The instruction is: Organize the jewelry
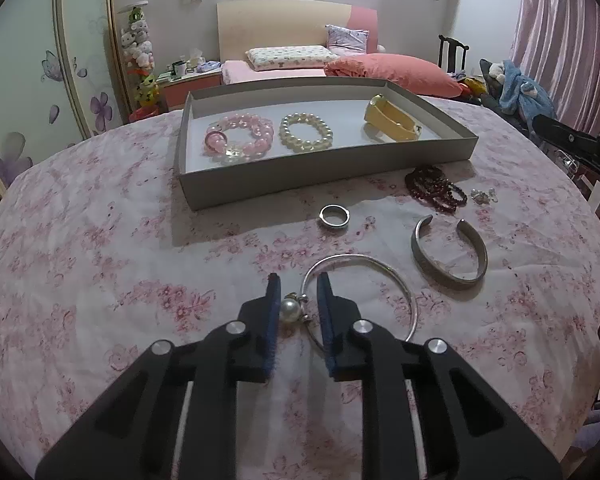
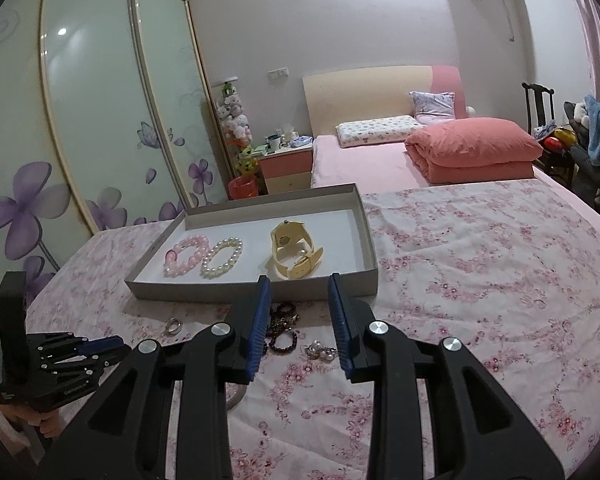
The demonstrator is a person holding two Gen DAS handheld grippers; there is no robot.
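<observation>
Pink-flowered cloth covers the round tabletop (image 1: 100, 240), and on it sits a shallow grey cardboard box tray (image 1: 324, 178). Inside the tray lie a pink bead bracelet (image 1: 240, 136), a cream pearl bracelet (image 1: 306, 131) just beside it, and a yellow wristwatch (image 1: 392, 120) toward the tray's right end.

Loose on the cloth in front of the tray are a small silver ring (image 1: 334, 216), a dark red bead bracelet (image 1: 436, 188), a little clear crystal piece (image 1: 485, 196), an open silver cuff bangle (image 1: 450, 252) and a thin silver wire bangle with a white pearl (image 1: 364, 280).

The left gripper (image 1: 298, 296) is down at the wire bangle, its blue-padded jaws drawn in close on either side of the pearl; the left pad touches it, but I cannot tell whether the right one does.

The right gripper (image 2: 298, 294) hangs above the dark red beads near the tray's front wall, its jaws apart with nothing between them.
</observation>
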